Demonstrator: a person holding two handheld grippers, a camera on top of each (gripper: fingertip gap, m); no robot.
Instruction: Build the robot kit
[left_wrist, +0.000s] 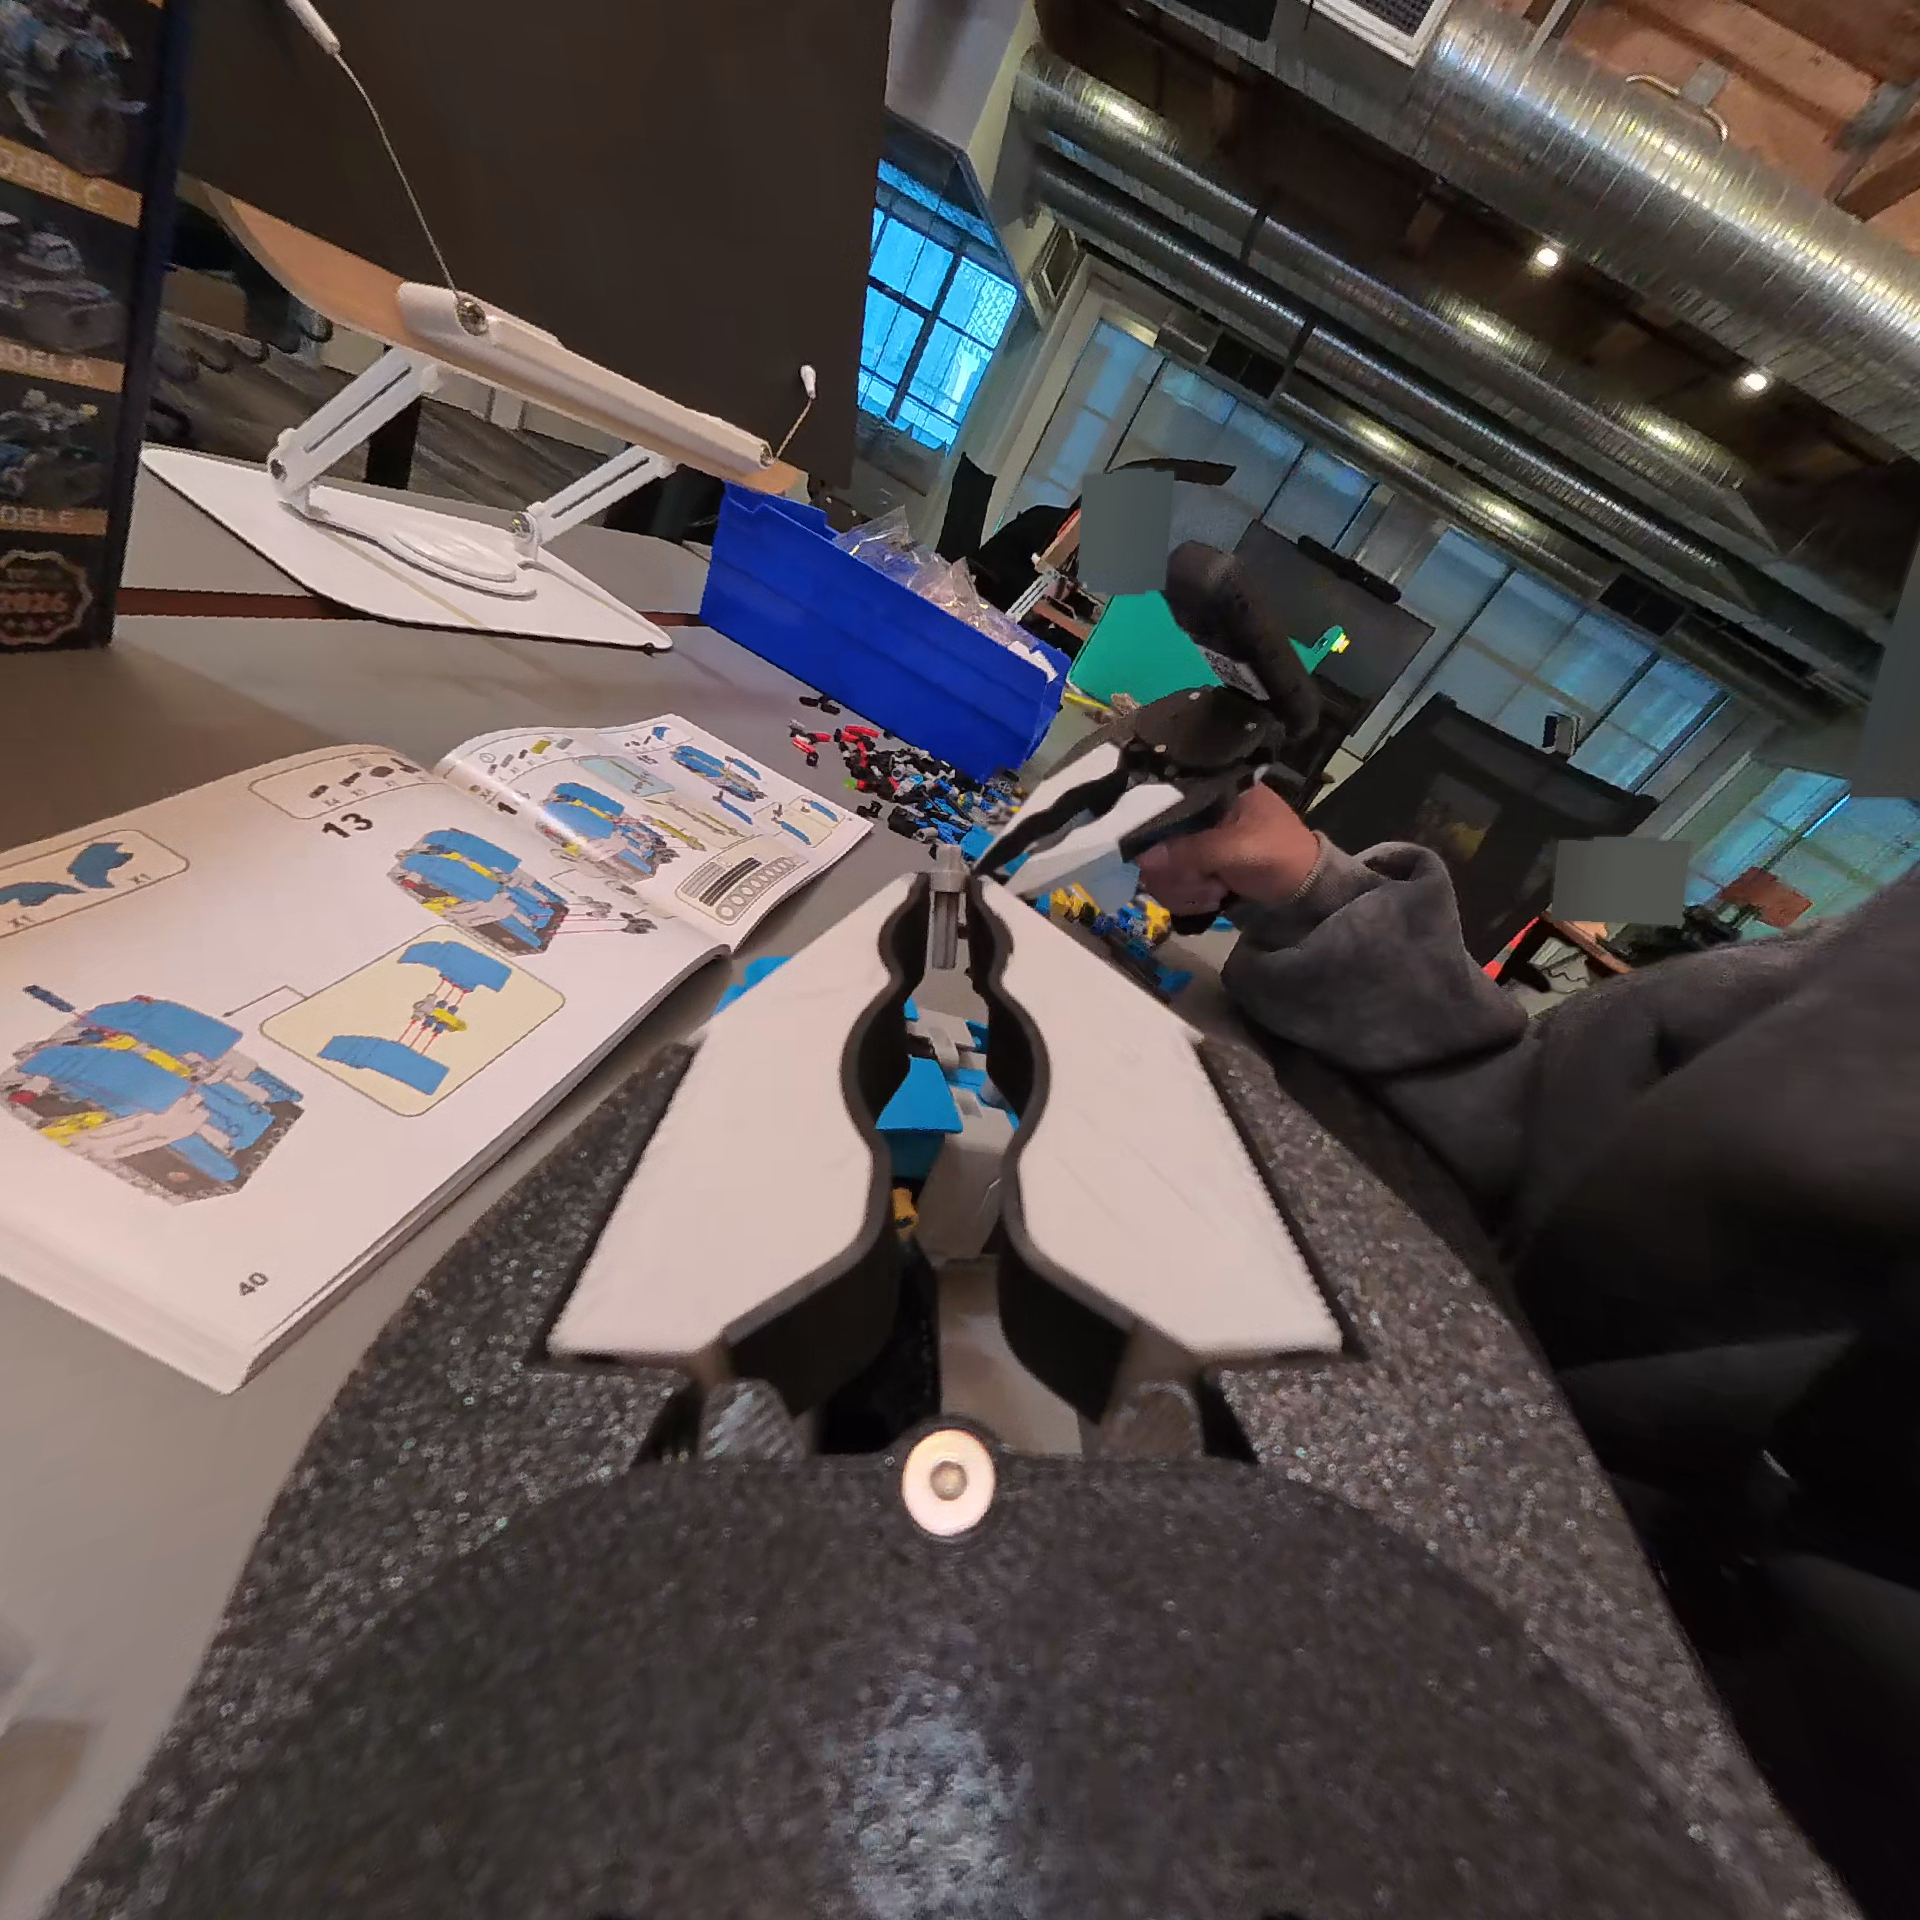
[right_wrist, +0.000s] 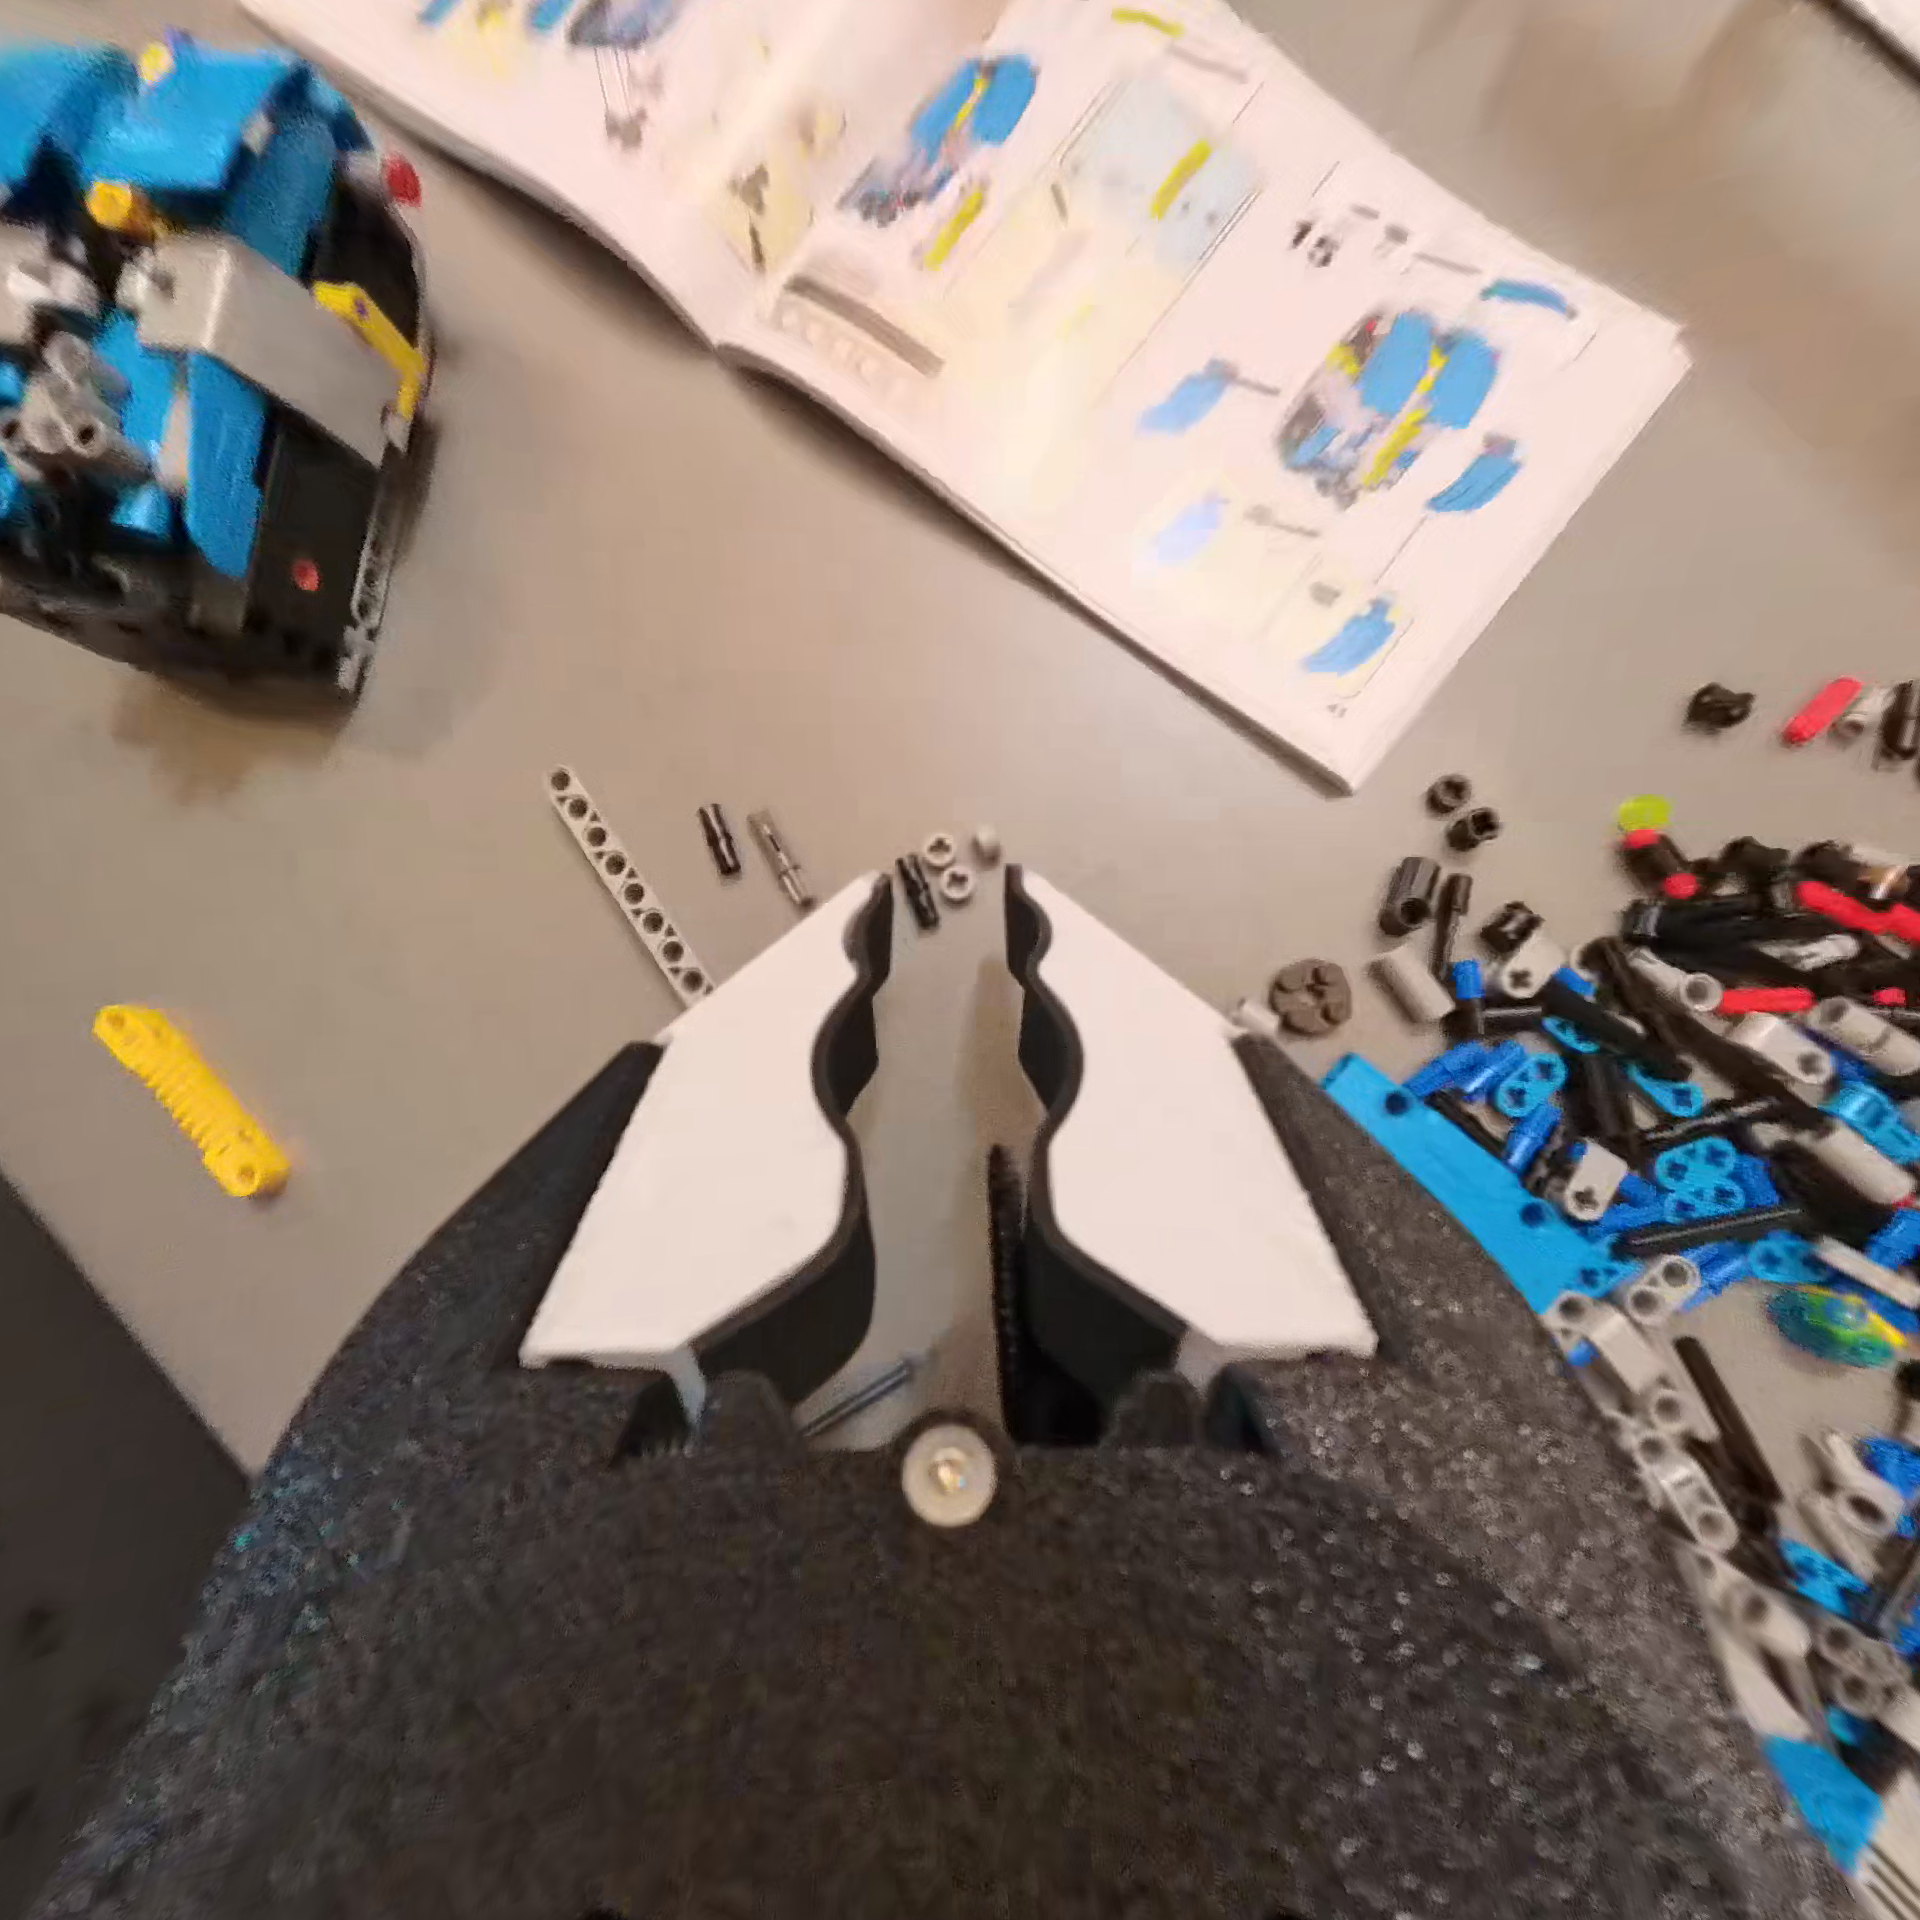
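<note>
My left gripper (left_wrist: 948, 896) is shut on a small grey piece (left_wrist: 948, 920) pinched upright between its tips. Through the gap below it I see part of a blue, grey and yellow brick vehicle model (left_wrist: 914, 1101). My right gripper (right_wrist: 945, 883) is open and empty, hovering just over a black pin (right_wrist: 916, 891) and small grey bushes (right_wrist: 951, 868) on the grey table. It also shows in the left wrist view (left_wrist: 1023, 847), held by a hand just right of my left tips. The model (right_wrist: 197, 353) stands far left in the right wrist view.
An open instruction booklet (left_wrist: 312, 987) (right_wrist: 1143, 312) lies on the table. A pile of loose parts (right_wrist: 1662, 1091) spreads to the right. A long grey beam (right_wrist: 623, 883), yellow toothed piece (right_wrist: 192, 1101), blue bin (left_wrist: 883, 634), white stand (left_wrist: 468, 499) and dark box (left_wrist: 62, 312) are around.
</note>
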